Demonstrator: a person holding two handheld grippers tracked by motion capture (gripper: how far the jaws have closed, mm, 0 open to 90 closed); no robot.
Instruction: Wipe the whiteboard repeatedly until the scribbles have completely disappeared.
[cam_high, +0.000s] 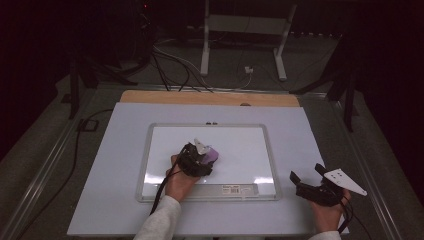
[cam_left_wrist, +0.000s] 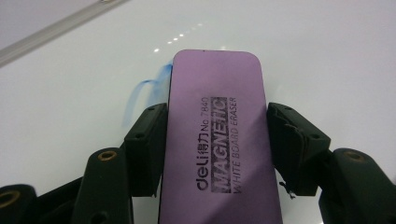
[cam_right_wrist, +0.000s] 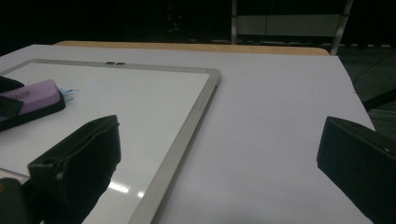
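From the high view, the left gripper (cam_high: 204, 156) is seen over the middle of the whiteboard (cam_high: 150, 150), clamped on a purple eraser (cam_high: 212, 155); the right gripper (cam_high: 306, 176) is held near the table's right edge. In the left gripper view, the eraser (cam_left_wrist: 219, 135) is pressed flat on the board beside a faint blue mark (cam_left_wrist: 144, 91), possibly leftover ink. In the right gripper view, the jaws are spread wide over bare table (cam_right_wrist: 261, 140).
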